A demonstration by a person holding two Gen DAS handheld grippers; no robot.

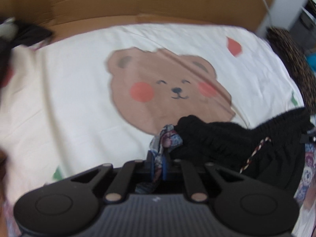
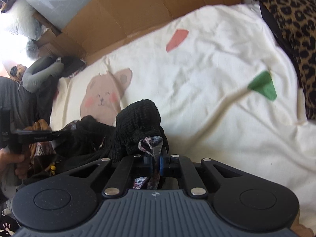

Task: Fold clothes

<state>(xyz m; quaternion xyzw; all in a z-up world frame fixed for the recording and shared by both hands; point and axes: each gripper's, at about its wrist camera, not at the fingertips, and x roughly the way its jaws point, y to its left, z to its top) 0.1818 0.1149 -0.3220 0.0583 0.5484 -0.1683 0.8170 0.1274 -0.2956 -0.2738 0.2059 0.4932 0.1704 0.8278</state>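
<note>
Pinching patterned cloth, our left gripper [image 1: 158,161] has its blue pads pressed flat against a fold of the garment [image 1: 227,144], a black knit piece with a blue-and-red printed lining. In the left wrist view the garment bunches from the centre out to 3 o'clock, with a striped cord [image 1: 254,154] trailing across it toward 4 o'clock. Our right gripper [image 2: 156,163] is likewise clamped on a twist of the same printed lining, and the black knit humps up just above its tips, spreading toward 9 o'clock. There, in the right wrist view, we see the other gripper's black body and the hand [image 2: 13,162] that holds it.

The garment hangs over a white sheet [image 1: 69,90] printed with a brown bear [image 1: 158,86], which sits at 12 o'clock from the left gripper. Cardboard [image 1: 138,2] stands along the sheet's far edge. A leopard-print cloth [image 2: 292,29] lies at 2 o'clock in the right wrist view, beside the sheet.
</note>
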